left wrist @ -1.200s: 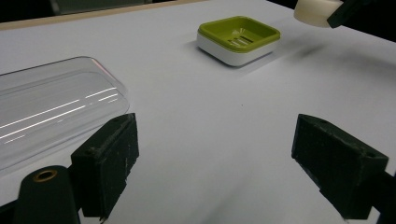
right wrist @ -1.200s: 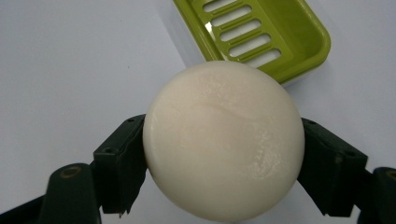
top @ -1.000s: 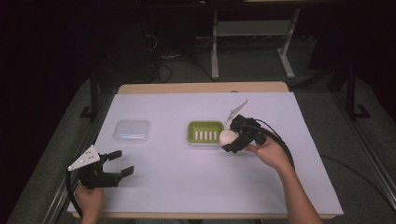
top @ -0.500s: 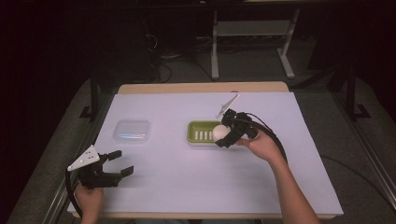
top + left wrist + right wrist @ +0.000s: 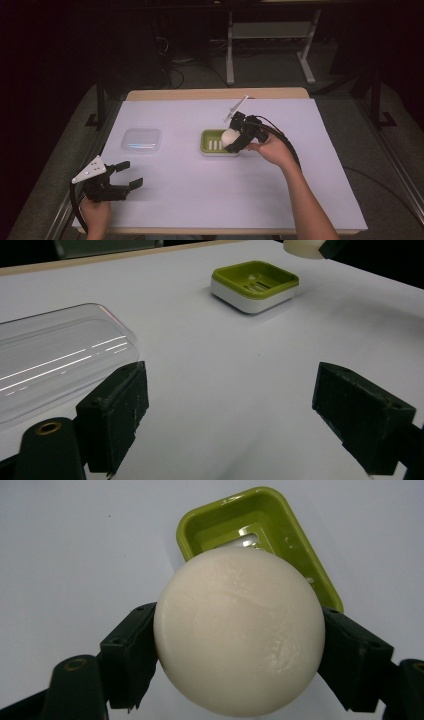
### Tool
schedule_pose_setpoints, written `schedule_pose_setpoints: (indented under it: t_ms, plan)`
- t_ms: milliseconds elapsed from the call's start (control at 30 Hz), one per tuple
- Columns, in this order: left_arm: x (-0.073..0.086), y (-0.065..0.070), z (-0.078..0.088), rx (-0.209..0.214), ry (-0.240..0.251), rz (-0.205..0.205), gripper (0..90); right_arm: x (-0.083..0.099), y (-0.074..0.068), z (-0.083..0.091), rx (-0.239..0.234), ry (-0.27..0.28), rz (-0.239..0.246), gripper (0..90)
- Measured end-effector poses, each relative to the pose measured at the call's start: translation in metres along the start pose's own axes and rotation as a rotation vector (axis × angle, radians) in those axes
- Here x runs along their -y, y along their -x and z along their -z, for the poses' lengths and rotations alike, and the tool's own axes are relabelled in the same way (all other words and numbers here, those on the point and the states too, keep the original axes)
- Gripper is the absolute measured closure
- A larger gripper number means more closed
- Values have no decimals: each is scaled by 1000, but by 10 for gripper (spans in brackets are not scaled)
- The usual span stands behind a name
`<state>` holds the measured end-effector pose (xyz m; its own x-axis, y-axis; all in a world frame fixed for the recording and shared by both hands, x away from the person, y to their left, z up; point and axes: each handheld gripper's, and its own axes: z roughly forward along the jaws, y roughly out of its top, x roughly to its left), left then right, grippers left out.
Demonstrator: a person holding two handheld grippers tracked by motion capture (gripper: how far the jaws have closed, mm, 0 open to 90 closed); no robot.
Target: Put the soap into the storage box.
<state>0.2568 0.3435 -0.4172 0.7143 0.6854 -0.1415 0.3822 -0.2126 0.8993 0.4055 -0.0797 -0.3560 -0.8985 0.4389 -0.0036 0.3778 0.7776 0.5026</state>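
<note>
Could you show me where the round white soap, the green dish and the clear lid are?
round white soap [image 5: 239,630], right gripper view, middle of its rounded face.
green dish [image 5: 255,280], left gripper view, its slotted floor.
clear lid [image 5: 142,139], high view, centre of its flat top.

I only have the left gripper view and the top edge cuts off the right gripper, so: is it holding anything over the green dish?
Observer: Yes. The right gripper is shut on a round cream soap, one jaw on each side.
Operator: Is the soap in the dish yet?
Observer: Not yet. In the high view the soap sits over the right end of the dish; the right gripper view shows the dish's slotted floor bare beyond it.
Operator: And my left gripper?
Observer: In the high view the left gripper is open at the near left corner, nearer than the clear lid.
</note>
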Motion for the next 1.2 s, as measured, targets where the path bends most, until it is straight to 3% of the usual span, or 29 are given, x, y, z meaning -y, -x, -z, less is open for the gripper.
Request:
schedule_pose_setpoints:
  t_ms: [467,1200]
  plan:
    - [0,0,0,2,3,2,145,-17,3,-4,-2,8,5,231]
    - [0,-1,1,1,4,4,145,-26,15,-34,2,-13,-63,231]
